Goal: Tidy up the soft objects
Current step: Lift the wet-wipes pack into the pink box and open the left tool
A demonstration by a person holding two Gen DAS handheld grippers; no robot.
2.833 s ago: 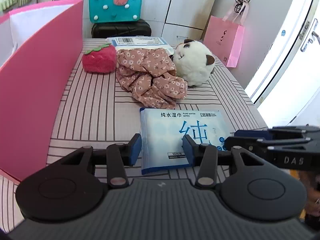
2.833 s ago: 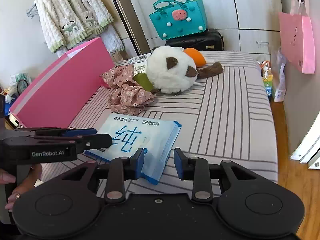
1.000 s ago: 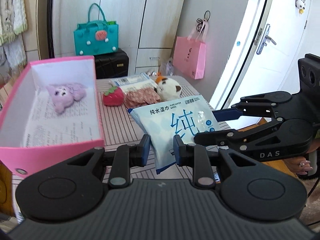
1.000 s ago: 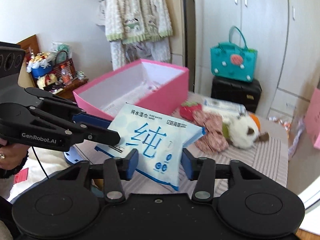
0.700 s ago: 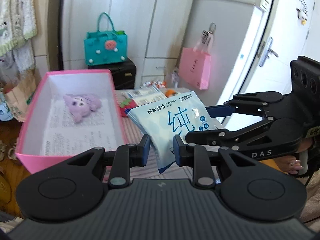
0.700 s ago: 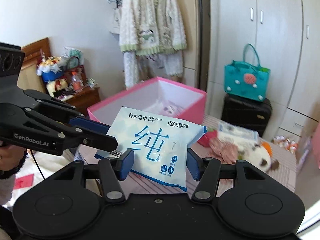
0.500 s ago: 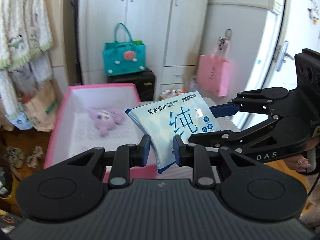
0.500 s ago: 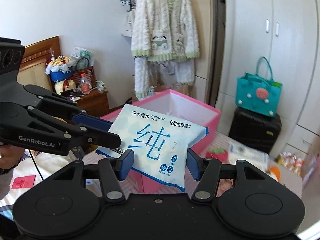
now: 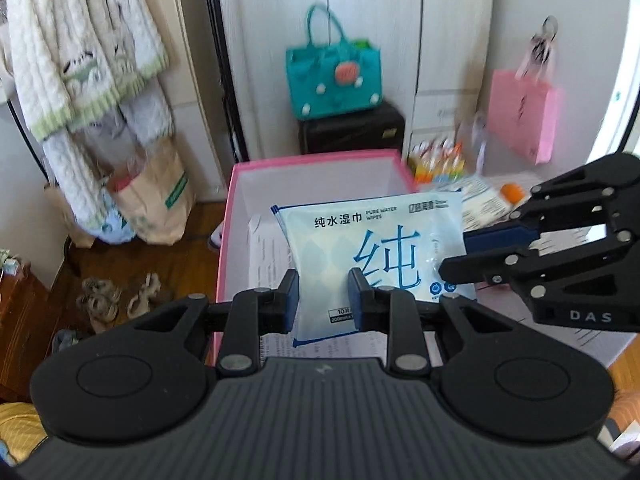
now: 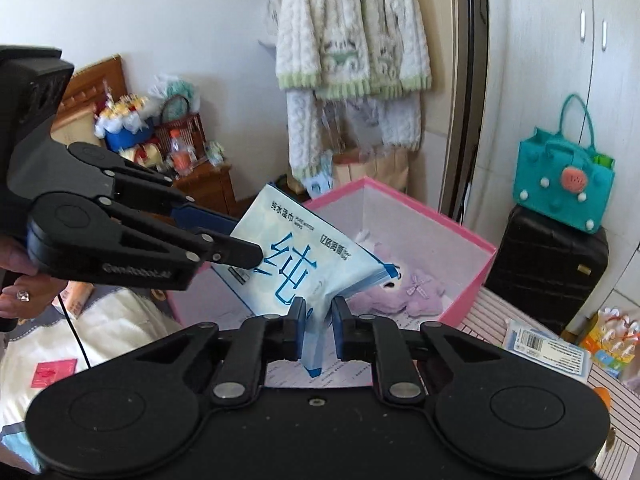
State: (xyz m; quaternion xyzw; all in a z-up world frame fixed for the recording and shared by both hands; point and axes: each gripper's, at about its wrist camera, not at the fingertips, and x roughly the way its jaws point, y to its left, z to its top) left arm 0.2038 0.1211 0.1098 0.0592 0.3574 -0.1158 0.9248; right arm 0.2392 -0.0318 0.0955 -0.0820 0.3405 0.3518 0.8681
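The wet-wipes pack (image 9: 372, 256) is a flat, soft pale-blue pouch with a darker blue sealed edge, printed with a large blue Chinese character, a line of smaller characters and the words "PURE WATER WIPES"; it sags a little between the two grips and hangs in the air, tilted, above the open pink box (image 9: 316, 158), touching neither its walls nor its floor.

The left gripper (image 9: 323, 305) points forward and slightly down over the near end of the box, its blue-padded fingers closed in on the lower edge of the pack; the right gripper (image 10: 317, 326) reaches in from the other side, its fingers nearly together and pinching the pack's lower corner, which folds narrow between the pads; in the right wrist view the left gripper (image 10: 240, 240) comes across from the left edge of the frame, the person's left hand (image 10: 18, 276) wrapped round its handle, and grips the pack's far side edge.

The pack thus stretches between both claws, most of its face rising ahead of the left fingers; below it, on the paper-lined floor of the box near the far wall, lies a purple plush toy (image 10: 404, 292); the striped table (image 10: 532, 320) beside the box carries a second wipes pack (image 10: 546, 350) at its near edge.
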